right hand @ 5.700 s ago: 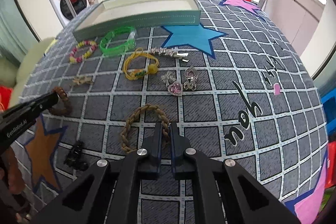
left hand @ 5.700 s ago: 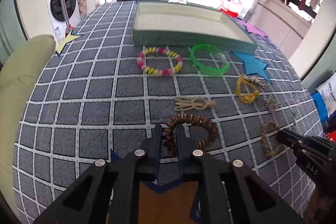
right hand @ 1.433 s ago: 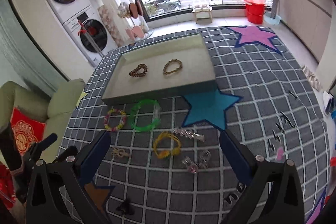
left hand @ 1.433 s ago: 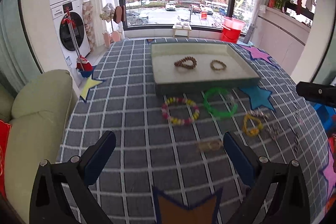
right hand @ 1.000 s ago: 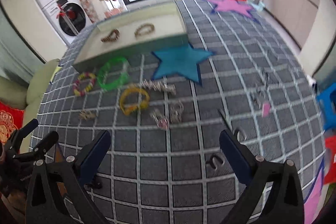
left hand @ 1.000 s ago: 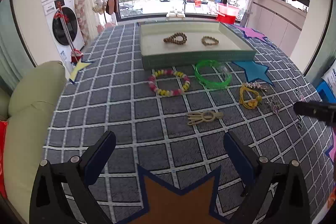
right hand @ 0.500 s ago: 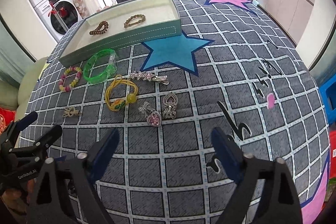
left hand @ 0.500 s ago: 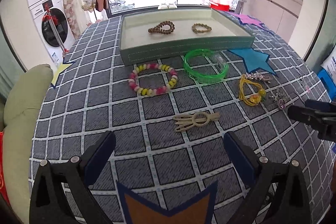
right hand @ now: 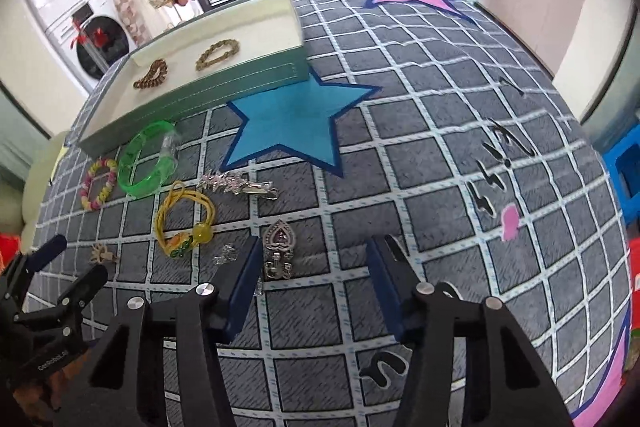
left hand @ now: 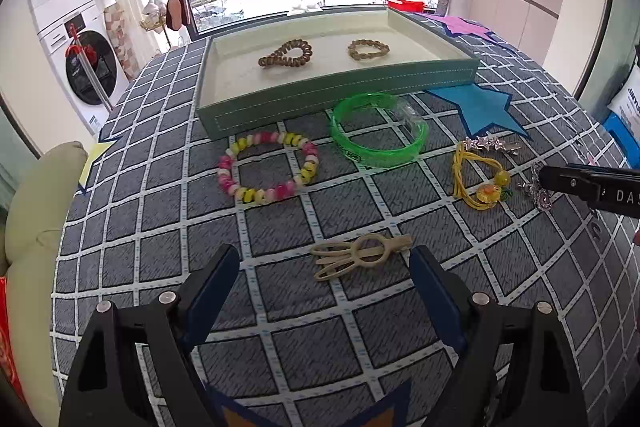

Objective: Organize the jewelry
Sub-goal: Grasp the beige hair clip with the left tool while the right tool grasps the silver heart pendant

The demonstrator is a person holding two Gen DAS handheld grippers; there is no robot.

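Observation:
My left gripper point(left hand: 324, 277) hangs just short of a beige hair clip point(left hand: 360, 255) on the checked cloth; its jaws are wide and closing, touching nothing. My right gripper point(right hand: 314, 269) straddles a silver heart brooch point(right hand: 280, 251), which lies near the left finger; its jaws are closing and the pads are clear of it. The green tray point(left hand: 336, 95) at the back holds a brown spiral hair tie point(left hand: 286, 53) and a braided bracelet point(left hand: 368, 51).
In front of the tray lie a green bangle point(left hand: 378, 135), a pink-yellow bead bracelet point(left hand: 268, 167), a yellow hair tie point(left hand: 480, 179) and a silver leaf clip point(right hand: 236, 183). A small clear trinket point(right hand: 226, 255) sits beside my right gripper's left finger. A pale cushion point(left hand: 36, 227) borders the cloth's left edge.
The spiral tie and braided bracelet, held earlier, now lie in the tray. Both grippers have sunk towards the cloth. The right jaws have narrowed around the heart brooch.

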